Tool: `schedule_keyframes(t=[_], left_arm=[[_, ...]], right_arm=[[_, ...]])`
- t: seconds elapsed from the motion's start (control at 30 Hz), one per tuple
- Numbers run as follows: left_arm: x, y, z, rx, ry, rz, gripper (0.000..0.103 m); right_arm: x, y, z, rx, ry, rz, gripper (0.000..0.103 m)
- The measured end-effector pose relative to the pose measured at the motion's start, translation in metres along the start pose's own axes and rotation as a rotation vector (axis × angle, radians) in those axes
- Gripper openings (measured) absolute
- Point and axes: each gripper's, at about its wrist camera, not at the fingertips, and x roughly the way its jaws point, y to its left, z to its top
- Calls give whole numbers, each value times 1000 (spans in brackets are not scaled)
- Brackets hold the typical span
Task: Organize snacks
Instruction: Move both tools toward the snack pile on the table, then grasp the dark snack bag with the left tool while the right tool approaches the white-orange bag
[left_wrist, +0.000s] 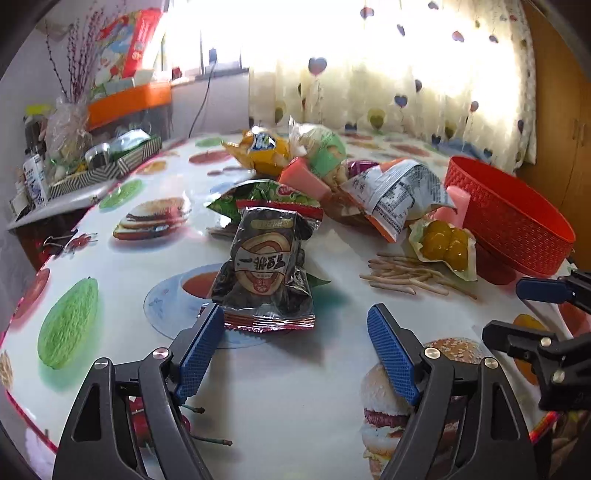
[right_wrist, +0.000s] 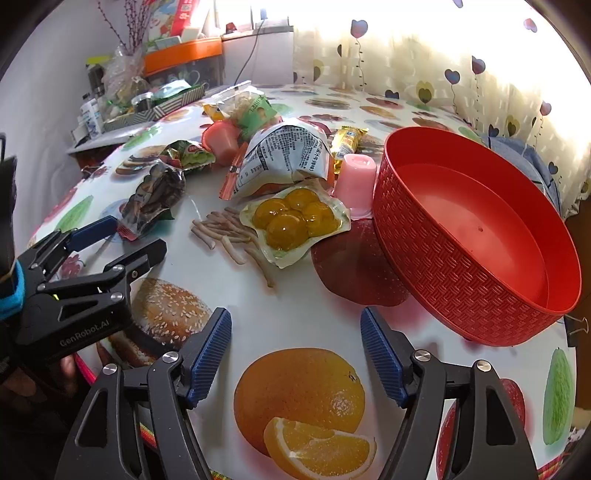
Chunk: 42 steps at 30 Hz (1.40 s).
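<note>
left gripper: fingers spread, angled down at dark packet | right gripper: fingers spread

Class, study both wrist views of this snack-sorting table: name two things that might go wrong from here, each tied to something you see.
1. The red basket sits tilted, propped on the pink jelly cup; dropping snacks in may tip or slide it.
2. The dark snack packet stands upright just ahead of the left gripper, whose jaws are open; a nudge from one finger could topple it before they close.
</note>
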Motion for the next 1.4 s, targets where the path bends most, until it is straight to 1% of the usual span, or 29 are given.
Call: schedule_keyframes(t=[0.27,0.97,1.4], left_arm=[[-3,0,-6,13,-47,-8,81],[-3,-2,-5,13,-56,-5,82],[-3,-3,-3,10,-58,-3,82]], right_arm=[[0,0,0,2,-3,1,73],[1,1,0,-2,9,4,73],[0,0,-1,3,-3,8,74]])
